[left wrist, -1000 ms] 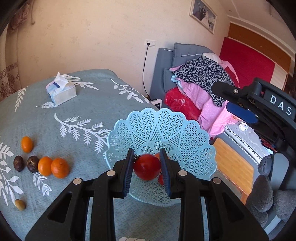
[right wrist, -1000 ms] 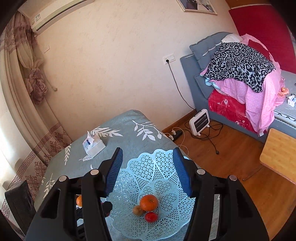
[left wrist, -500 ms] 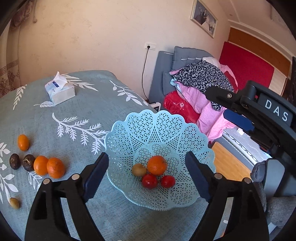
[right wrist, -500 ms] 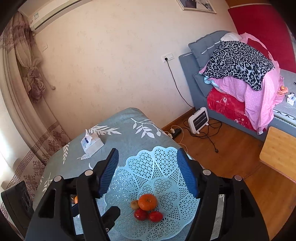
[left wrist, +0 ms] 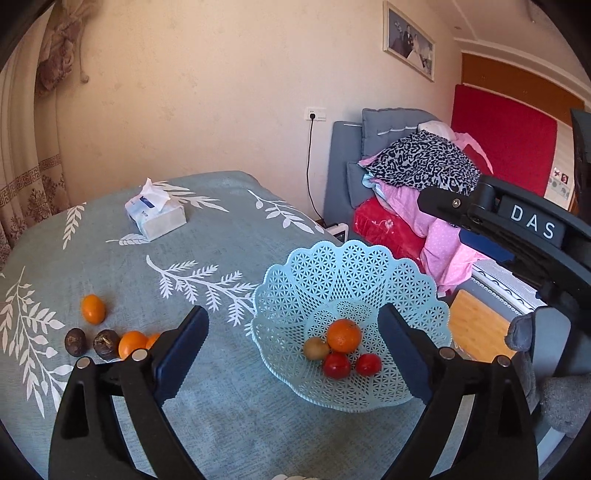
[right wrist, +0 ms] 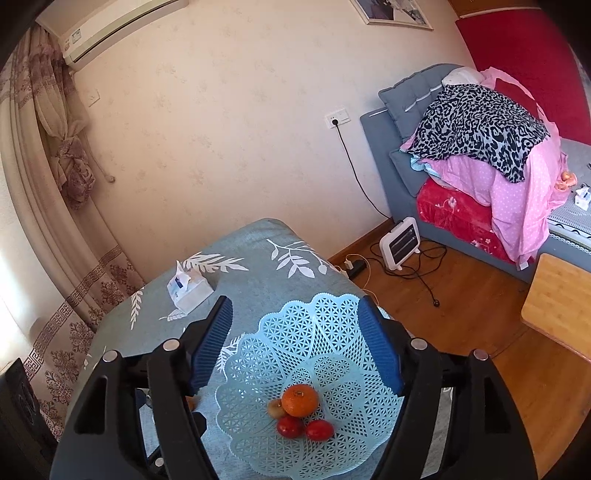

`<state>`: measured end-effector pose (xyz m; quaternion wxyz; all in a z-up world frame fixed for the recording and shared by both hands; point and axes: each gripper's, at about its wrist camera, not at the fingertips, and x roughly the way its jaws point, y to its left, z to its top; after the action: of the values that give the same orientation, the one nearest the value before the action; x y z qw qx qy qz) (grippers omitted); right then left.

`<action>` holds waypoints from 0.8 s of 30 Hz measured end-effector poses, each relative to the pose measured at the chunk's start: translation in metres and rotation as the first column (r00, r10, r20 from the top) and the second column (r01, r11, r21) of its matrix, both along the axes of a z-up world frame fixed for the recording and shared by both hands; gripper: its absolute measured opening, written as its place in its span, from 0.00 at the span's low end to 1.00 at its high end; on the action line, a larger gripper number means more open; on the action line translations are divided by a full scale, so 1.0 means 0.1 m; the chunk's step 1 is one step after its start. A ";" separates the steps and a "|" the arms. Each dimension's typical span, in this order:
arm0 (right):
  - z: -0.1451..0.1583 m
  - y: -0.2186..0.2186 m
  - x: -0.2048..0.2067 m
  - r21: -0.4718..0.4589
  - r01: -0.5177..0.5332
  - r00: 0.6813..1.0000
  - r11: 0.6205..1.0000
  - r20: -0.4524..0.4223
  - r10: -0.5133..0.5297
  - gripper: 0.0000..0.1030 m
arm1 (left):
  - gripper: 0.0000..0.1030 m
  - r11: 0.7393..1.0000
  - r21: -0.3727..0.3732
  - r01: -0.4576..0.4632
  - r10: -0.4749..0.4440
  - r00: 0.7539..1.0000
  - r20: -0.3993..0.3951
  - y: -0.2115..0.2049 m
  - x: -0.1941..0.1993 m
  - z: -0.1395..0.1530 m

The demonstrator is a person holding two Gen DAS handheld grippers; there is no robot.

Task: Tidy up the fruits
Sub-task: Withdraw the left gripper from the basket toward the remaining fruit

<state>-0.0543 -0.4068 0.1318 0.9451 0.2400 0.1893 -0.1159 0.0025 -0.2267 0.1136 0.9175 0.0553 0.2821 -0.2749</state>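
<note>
The left gripper (left wrist: 291, 354) and right gripper (right wrist: 299, 343) both gaped wide and held nothing, the lattice fruit basket (left wrist: 369, 273) and its orange (left wrist: 343, 335) lying between their jaws.

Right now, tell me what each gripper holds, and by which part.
Nothing. The left gripper and right gripper are both open and empty above the basket.

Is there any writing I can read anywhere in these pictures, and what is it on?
"DAS": white letters on the black body of the right tongs, seen from the left wrist view.
Tissue pack: a blue label, too small to read.
Air conditioner: a small sticker, too blurred to read.
Nothing else legible.
</note>
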 end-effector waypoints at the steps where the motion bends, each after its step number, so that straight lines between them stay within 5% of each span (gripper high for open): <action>1: 0.00 0.01 0.00 0.000 0.000 1.000 1.000 0.001 0.000 0.70 | 0.89 1.000 0.001 -0.005 0.005 1.000 0.003 0.02 0.00 0.00; 24: -0.04 0.39 0.09 -0.047 -0.120 0.993 0.992 -0.016 0.119 0.74 | 0.89 0.981 0.022 -0.191 0.190 0.981 0.039 0.71 -0.01 0.04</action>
<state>-0.0453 -0.3682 0.1279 0.9546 0.2045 0.2067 -0.0653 0.0015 -0.1562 0.1173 0.9438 0.0450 0.2728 -0.1809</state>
